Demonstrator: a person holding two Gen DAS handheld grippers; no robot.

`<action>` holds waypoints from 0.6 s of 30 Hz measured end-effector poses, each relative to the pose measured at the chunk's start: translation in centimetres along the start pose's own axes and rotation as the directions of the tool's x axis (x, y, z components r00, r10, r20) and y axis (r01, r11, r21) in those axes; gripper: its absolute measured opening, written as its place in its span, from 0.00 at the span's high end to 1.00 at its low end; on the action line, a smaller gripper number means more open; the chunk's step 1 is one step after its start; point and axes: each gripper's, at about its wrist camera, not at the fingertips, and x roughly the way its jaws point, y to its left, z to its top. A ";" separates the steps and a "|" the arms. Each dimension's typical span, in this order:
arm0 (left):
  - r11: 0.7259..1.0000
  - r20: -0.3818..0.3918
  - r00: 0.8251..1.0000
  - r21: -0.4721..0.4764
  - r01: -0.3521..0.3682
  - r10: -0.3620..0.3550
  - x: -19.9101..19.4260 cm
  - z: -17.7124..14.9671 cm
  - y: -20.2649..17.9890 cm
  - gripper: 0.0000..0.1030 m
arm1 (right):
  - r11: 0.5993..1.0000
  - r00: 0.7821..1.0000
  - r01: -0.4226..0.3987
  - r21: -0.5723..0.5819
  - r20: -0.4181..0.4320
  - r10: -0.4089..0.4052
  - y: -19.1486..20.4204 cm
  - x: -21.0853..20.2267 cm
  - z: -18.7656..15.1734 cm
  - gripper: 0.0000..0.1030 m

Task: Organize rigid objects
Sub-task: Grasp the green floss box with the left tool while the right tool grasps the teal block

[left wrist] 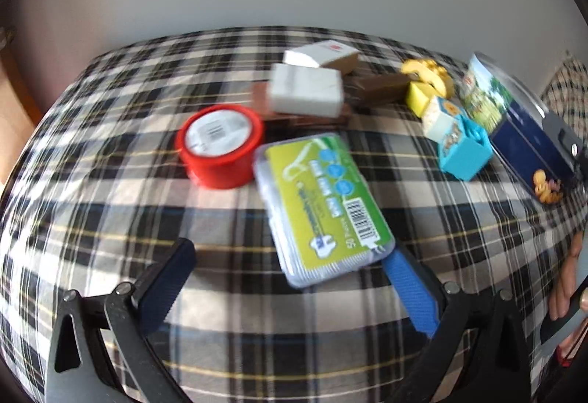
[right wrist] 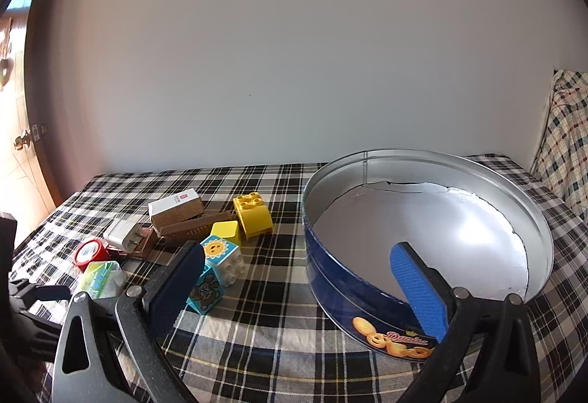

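The left gripper (left wrist: 290, 268) is gaping wide at the bottom of its frame, its right pad touching the green plastic case (left wrist: 321, 208) lying at centre. The right gripper (right wrist: 297, 278) is spreading wide too, holding nothing, its right finger (right wrist: 419, 292) hanging over the rim of the blue cookie tin (right wrist: 367, 296) at lower right.

Your left gripper (left wrist: 290, 274) hangs open over the plaid cloth (left wrist: 92, 219), nothing between the pads. The green-labelled plastic case (left wrist: 323, 208) lies flat just ahead, near your right pad. Red round tub (left wrist: 220, 145) touches its far left corner. White charger (left wrist: 307, 92) sits behind; blue tin (left wrist: 522, 127) far right.
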 end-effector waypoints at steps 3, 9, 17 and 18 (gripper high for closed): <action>0.998 0.022 0.999 -0.060 0.029 -0.027 -0.5 0.2 0.4 0.00 | 1.000 1.000 -0.006 -0.009 -0.001 0.006 0.3 0.0 0.0 0.01; 0.996 0.021 0.999 -0.072 0.044 -0.043 1.2 2.1 -1.4 0.00 | 0.998 0.998 -0.054 -0.016 -0.037 0.053 0.6 0.4 -0.1 0.01; 0.998 0.029 0.998 -0.022 -0.054 0.055 1.6 2.1 -1.2 0.09 | 0.984 0.982 -0.164 -0.069 -0.109 0.157 3.1 1.3 -0.5 0.08; 0.998 0.040 0.998 -0.031 -0.048 0.050 1.4 2.1 -0.9 0.14 | 0.981 0.978 -0.180 -0.078 -0.126 0.169 3.8 1.7 -0.6 0.10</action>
